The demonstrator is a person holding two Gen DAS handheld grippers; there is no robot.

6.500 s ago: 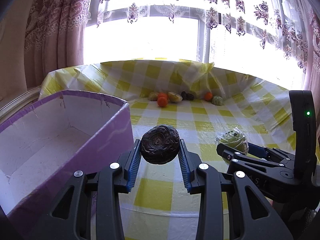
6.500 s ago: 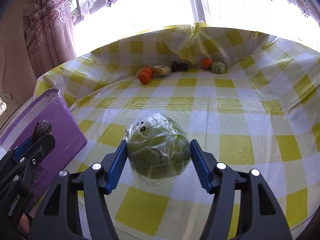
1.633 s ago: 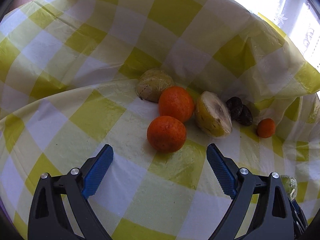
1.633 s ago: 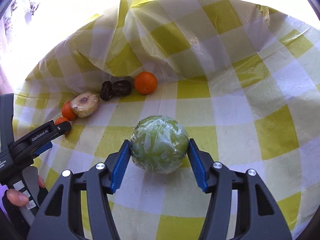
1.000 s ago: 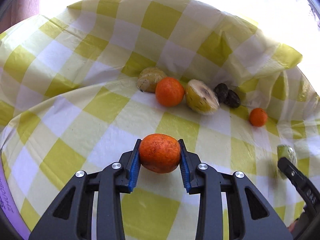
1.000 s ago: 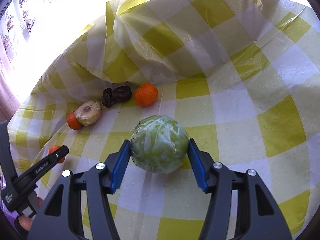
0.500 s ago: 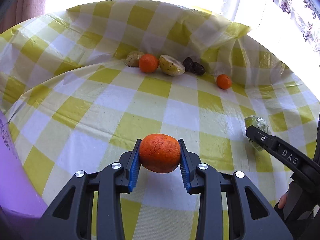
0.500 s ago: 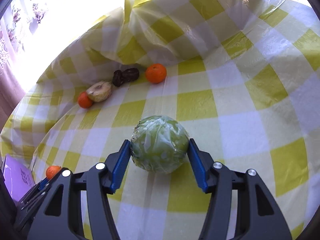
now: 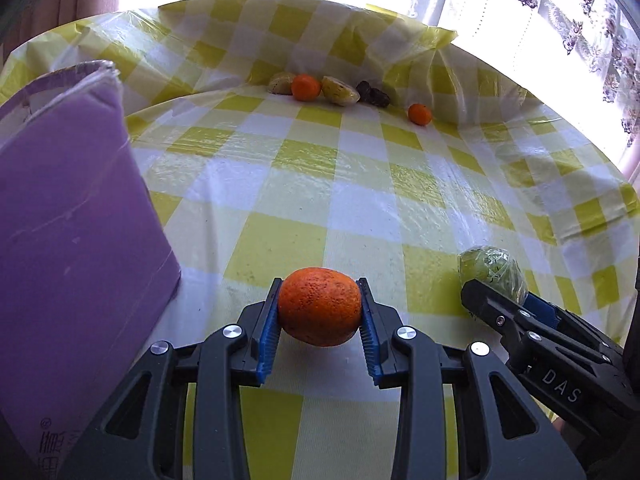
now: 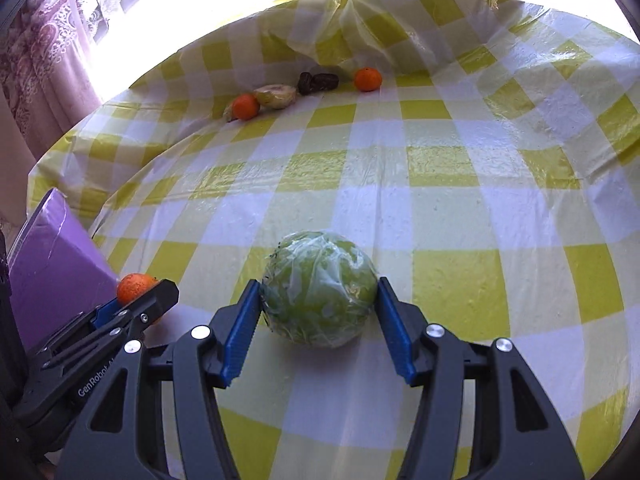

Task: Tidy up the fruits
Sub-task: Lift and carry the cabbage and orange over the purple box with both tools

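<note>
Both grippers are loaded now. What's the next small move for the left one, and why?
Probably carry the left gripper leftward and up over the purple box: it is shut on the orange, and the box's wall stands just left of it, its open top higher.

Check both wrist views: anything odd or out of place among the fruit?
One thing: the right gripper is shut on a plastic-wrapped green cabbage, a vegetable in a fruit-sorting job. The tablecloth is rucked up at the far edge. The left gripper grips an orange squarely; nothing looks spilled.
</note>
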